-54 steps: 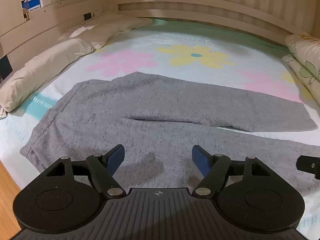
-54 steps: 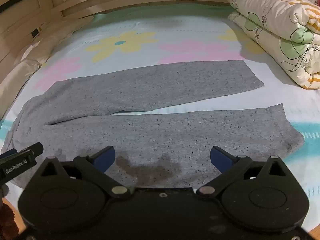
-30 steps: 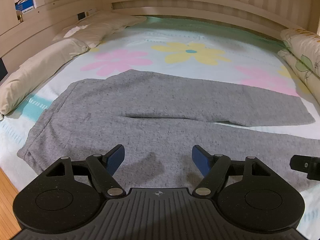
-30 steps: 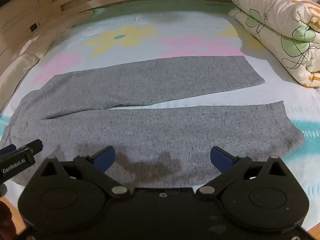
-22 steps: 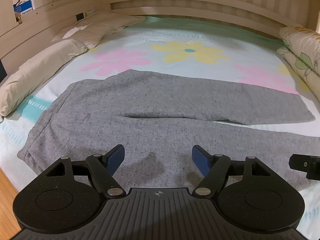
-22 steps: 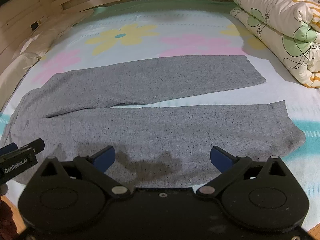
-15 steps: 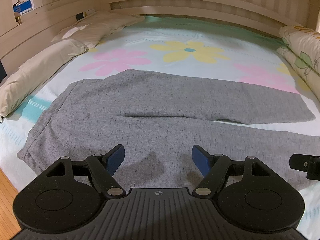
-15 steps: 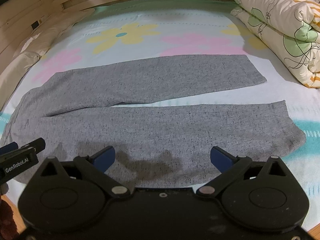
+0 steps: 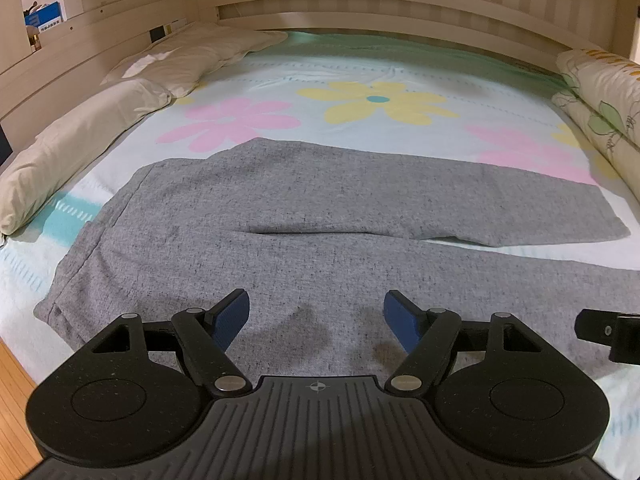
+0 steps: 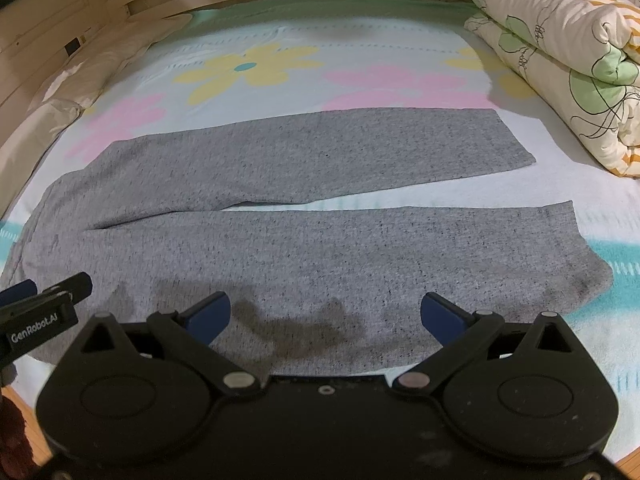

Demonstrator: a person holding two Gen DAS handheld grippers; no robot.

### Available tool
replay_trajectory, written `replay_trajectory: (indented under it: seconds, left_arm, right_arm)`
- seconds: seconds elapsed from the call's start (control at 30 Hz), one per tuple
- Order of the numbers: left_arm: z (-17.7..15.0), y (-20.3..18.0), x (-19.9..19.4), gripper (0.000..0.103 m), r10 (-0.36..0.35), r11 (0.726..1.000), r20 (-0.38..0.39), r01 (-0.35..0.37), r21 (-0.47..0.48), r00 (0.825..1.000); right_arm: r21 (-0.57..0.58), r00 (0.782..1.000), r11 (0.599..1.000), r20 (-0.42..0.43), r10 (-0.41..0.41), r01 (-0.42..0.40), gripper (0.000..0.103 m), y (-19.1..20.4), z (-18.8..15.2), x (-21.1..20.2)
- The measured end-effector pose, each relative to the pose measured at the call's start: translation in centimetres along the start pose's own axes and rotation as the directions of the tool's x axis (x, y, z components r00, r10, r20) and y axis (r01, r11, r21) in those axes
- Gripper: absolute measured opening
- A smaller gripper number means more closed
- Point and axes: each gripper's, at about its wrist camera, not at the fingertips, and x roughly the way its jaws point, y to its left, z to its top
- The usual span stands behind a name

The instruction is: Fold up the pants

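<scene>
Grey pants (image 9: 328, 216) lie flat on the bed, waistband at the left, both legs stretched to the right with a narrow gap between them; they also show in the right wrist view (image 10: 304, 216). My left gripper (image 9: 316, 314) is open and empty, hovering above the near leg close to the waist end. My right gripper (image 10: 324, 314) is open and empty above the near leg further toward the cuffs. Each gripper's edge shows in the other's view.
The bed sheet (image 9: 376, 100) has pink and yellow flowers. White pillows (image 9: 80, 136) lie along the left side. A rolled floral quilt (image 10: 560, 40) lies at the right. A slatted headboard (image 9: 400, 4) runs along the back. Wooden floor (image 9: 12, 400) shows below the near edge.
Both grippers have drifted slightly, staying open above the near leg. The pants have not moved.
</scene>
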Motion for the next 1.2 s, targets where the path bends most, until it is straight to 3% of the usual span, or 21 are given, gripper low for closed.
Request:
replay_trajectory:
  seconds: [0.4, 0.57, 0.77, 1.0, 1.2]
  left_arm:
    - [0.0, 0.0, 0.2, 0.073, 0.006, 1.0, -0.01, -0.006, 0.007, 1.0]
    - [-0.1, -0.3, 0.4, 0.073, 0.05, 0.999, -0.03, -0.049, 0.02, 0.998]
    - [0.1, -0.2, -0.1, 0.073, 0.026, 1.0, -0.021, -0.026, 0.012, 0.999]
    - [0.2, 0.8, 0.8, 0.071, -0.024, 0.999, -0.049, 0.022, -0.034, 0.999]
    - [1.1, 1.6, 1.1, 0.071, 0.011, 0.996, -0.026, -0.013, -0.083, 1.0]
  right_arm:
    - [-0.002, 1.0, 1.0, -0.007, 0.006, -0.006, 0.103, 0.1, -0.1, 0.1]
    - [-0.001, 1.0, 1.0, -0.012, 0.006, -0.006, 0.103, -0.2, -0.1, 0.2]
    - [-0.005, 1.0, 1.0, -0.006, 0.015, -0.015, 0.103, -0.3, -0.2, 0.3]
    - [-0.079, 0.99, 0.996, 0.133, 0.043, -0.033, 0.103, 0.3, -0.2, -1.4]
    - [-0.141, 0.97, 0.986, 0.216, 0.114, -0.084, 0.103, 0.0, -0.2, -2.5]
